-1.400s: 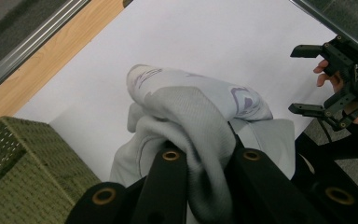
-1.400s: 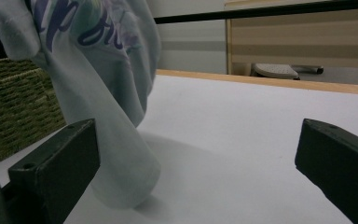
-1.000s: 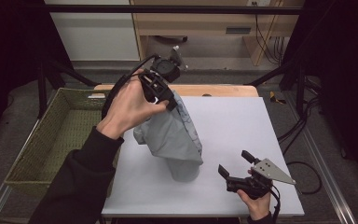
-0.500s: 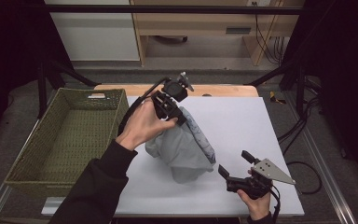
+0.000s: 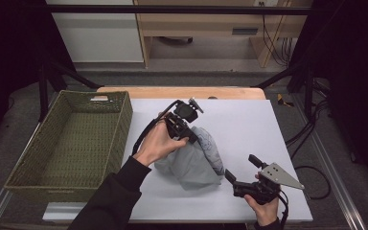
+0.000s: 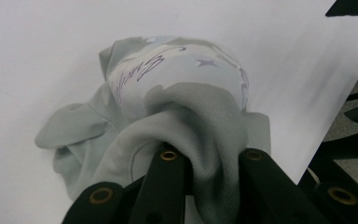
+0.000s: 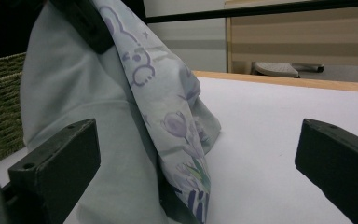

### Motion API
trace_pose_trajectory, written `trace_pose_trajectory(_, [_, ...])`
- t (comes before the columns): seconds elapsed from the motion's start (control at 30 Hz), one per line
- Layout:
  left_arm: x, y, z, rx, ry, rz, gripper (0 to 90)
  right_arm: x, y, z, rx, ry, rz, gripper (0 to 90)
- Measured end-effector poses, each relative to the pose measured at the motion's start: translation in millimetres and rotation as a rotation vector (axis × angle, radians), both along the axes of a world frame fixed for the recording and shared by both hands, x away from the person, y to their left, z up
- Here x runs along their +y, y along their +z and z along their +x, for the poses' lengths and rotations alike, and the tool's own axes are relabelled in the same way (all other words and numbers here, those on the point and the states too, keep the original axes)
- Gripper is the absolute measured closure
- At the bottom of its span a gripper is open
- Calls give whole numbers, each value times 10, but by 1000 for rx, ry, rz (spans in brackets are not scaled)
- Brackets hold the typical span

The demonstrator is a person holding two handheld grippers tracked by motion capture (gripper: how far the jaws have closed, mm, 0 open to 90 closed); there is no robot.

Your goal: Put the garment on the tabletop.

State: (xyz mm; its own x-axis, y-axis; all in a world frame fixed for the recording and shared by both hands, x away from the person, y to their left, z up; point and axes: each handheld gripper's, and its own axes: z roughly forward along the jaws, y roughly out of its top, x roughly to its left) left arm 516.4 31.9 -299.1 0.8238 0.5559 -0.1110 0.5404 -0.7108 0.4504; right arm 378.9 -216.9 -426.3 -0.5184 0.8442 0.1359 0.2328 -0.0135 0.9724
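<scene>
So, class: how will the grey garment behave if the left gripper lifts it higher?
Probably floppy: the grey garment bunches in folds where the left gripper pinches it. Likely light, since one pinch holds up its top. It should drape and hang down rather than keep its shape.

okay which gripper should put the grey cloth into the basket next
Left. The left gripper is already shut on the cloth and is on the basket side. The right gripper is open near the table's front, farther from the basket.

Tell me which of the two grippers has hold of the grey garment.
The left gripper, its jaws shut on a bunched fold of the grey garment. The right gripper rests open near the table's front edge, gripping nothing.
</scene>
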Motion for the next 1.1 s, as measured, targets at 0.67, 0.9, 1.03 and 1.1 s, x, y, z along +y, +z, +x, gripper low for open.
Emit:
trace_pose_trajectory(0.67, [-24,-445,-31,-20,-38,-42,541,4,-14,10,7,0,2,3])
trace_pose_trajectory(0.9, [35,-356,-84,-90,-22,-130,201,5,-9,9,6,0,6,2])
trace_pose_trajectory(1.03, [69,-304,-130,-126,-4,-150,118,2,-9,8,12,1,10,2])
trace_pose_trajectory(1.1, [84,-282,-149,-132,4,-159,116,4,-8,9,12,-1,13,2])
